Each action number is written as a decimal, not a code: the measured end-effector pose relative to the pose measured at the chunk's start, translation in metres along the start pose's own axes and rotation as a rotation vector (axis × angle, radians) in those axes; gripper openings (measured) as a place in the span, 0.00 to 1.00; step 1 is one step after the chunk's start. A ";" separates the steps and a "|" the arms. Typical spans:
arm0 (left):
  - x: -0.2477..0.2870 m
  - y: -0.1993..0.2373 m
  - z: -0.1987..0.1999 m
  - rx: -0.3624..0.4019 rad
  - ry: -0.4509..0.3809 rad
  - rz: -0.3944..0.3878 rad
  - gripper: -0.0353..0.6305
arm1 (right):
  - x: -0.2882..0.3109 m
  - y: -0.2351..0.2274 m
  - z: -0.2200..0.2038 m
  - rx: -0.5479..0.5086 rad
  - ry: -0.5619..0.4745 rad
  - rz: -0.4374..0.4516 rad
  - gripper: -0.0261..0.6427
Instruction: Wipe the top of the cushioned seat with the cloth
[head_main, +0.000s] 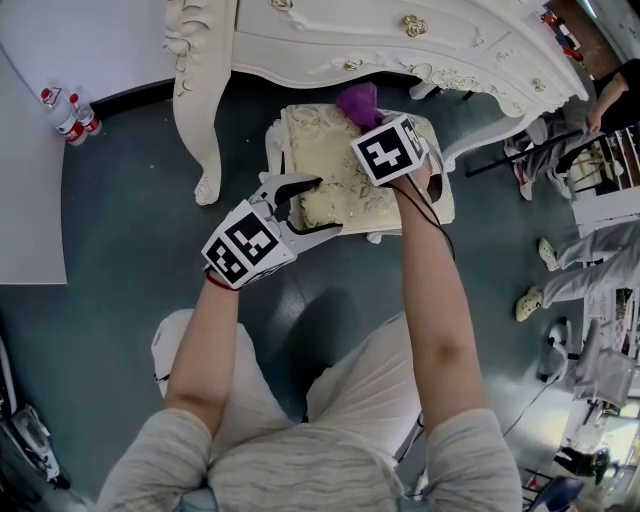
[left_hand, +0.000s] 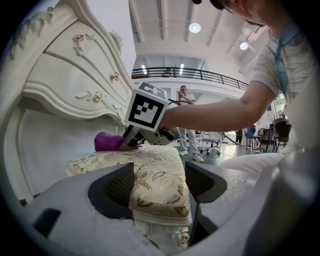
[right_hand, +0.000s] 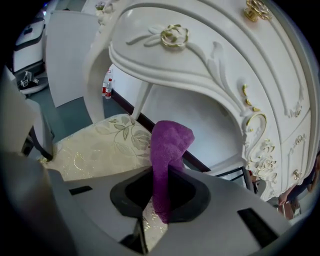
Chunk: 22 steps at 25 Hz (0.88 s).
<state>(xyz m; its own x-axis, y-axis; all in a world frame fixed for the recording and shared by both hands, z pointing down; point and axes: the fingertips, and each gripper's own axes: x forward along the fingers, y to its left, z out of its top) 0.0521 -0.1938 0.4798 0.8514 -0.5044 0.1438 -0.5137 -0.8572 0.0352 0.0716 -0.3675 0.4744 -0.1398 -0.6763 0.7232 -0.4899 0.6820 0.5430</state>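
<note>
Purple cloth (head_main: 357, 102) sat at the far edge of the cushioned seat (head_main: 320, 160) in the head view, nipped by my right hand-held gripper (head_main: 366, 120), while my left hand-held gripper (head_main: 328, 204) straddled the near left corner. In the left gripper view its jaws stood apart with that gold-leafed corner between them. In the right gripper view the jaws were clamped on the cloth, which ran lengthwise along them, its free end pointing away toward the white dresser (right_hand: 210, 65). I judged the wipe barely begun: nearly all the top lay nearer me, yet to be covered.
</note>
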 end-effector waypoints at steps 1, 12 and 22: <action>0.000 0.000 0.000 -0.002 -0.001 0.000 0.55 | -0.001 0.004 0.004 -0.003 -0.009 0.007 0.12; 0.000 -0.001 0.000 0.002 0.005 -0.002 0.55 | -0.008 0.041 0.033 -0.061 -0.089 0.082 0.12; 0.000 -0.002 0.000 0.006 0.007 -0.006 0.55 | -0.026 0.074 0.044 -0.078 -0.170 0.188 0.12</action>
<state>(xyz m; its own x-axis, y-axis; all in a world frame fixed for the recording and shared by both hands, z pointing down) 0.0532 -0.1925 0.4799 0.8538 -0.4985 0.1500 -0.5080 -0.8608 0.0305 0.0006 -0.3114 0.4768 -0.3679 -0.5681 0.7362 -0.3746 0.8151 0.4419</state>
